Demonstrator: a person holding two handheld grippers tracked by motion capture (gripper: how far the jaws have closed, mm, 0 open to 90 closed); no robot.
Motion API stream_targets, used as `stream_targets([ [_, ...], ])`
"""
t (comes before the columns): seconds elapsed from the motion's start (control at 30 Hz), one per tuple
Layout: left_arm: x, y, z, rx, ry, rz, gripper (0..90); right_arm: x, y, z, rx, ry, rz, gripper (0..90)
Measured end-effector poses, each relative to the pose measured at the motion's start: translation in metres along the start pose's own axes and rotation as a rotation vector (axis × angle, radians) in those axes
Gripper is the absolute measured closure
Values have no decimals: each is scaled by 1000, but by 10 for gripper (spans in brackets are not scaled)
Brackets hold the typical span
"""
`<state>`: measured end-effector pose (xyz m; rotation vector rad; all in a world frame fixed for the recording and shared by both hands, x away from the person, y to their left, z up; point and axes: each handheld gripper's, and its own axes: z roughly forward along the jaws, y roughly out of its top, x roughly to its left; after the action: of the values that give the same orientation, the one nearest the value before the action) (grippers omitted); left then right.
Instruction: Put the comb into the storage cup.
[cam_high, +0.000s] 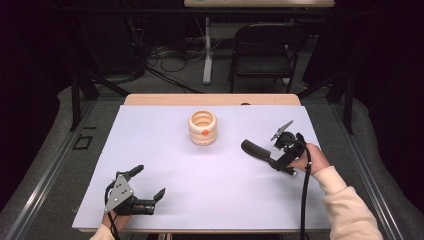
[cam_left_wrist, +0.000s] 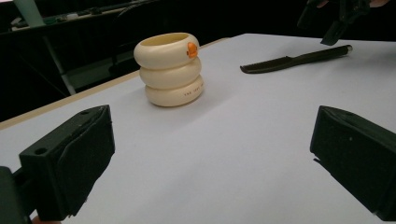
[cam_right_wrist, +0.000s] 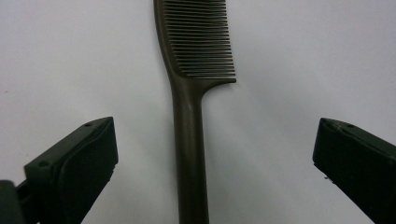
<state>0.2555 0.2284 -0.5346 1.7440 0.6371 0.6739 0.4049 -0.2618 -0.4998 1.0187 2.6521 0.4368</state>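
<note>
I saw the dark comb (cam_right_wrist: 190, 121) lying flat on the white table sheet (cam_high: 200, 190), teeth end toward the cream ringed holder (cam_high: 202, 128).

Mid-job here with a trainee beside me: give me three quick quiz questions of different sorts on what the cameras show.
1. True or false: the right gripper is clamped on the comb.
2. Which thing stands upright on the table? A) comb B) cream ringed holder
3. Fill in: the left gripper has its jaws ____.

Key
1. False; the jaws stand wide on either side of the handle, not touching.
2. B
3. open
</note>
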Motion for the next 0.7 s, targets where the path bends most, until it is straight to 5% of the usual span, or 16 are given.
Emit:
stream_targets([
  [0.17, -1, 0, 0, 2, -2, 1, 0, 0, 4, 4, 24, -2, -38, 21],
  [0.53, -1, 0, 1, 3, -2, -2, 0, 7, 12, 12, 76, 14, -90, 420],
  [0.7, 0, 0, 1, 1, -3, -3, 0, 10, 15, 18, 115, 20, -119, 533],
])
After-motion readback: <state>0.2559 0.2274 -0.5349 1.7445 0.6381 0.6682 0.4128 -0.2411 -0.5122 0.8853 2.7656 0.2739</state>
